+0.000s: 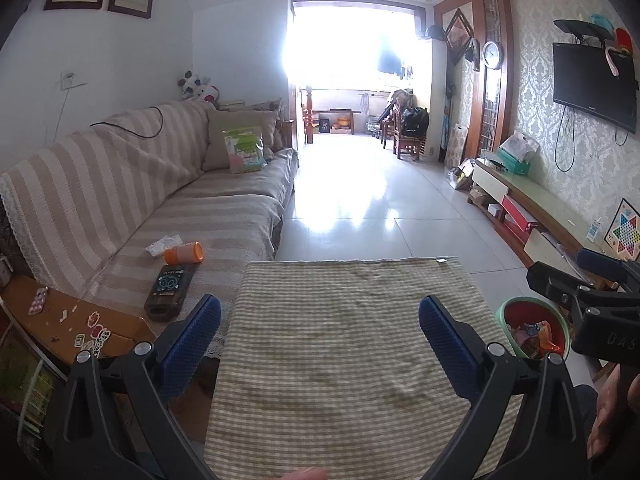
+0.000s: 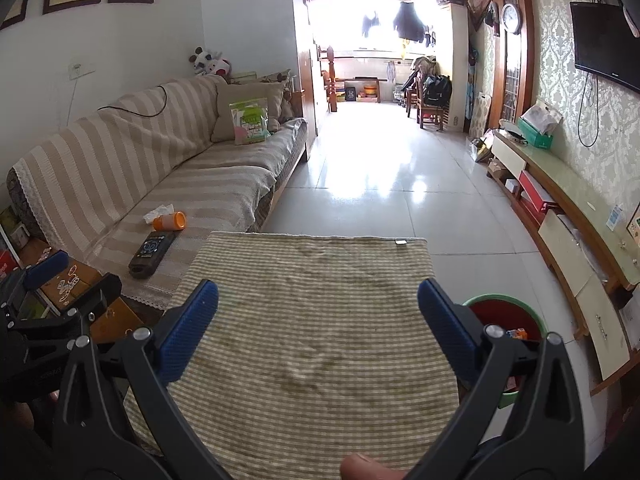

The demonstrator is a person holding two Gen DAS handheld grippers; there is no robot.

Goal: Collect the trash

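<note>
we are holding the left gripper [image 1: 320, 328] over the checked cloth [image 1: 344, 344], jaws spread wide, nothing between the blue pads [image 1: 192, 340]. the right gripper [image 2: 318, 320] is hovering over the same cloth, jaws likewise spread and gripping nothing.

taking the cloth as landmark: the trash bin [image 1: 532, 332], green rim and red inside, is standing on the floor just off the cloth's right edge, with colourful wrappers [image 1: 536, 338] lying in it. to the left of the cloth, on the striped sofa [image 1: 120, 184], a crumpled white tissue [image 1: 162, 245] is lying touching an orange-capped cup [image 1: 185, 253] tipped on its side. nearer the cloth's left edge, a dark remote-like device [image 1: 170, 286] is resting on the sofa seat. farther along the sofa, well beyond the cloth's far edge, a green snack bag [image 1: 244, 150] is leaning against a cushion [image 1: 236, 128].
</note>
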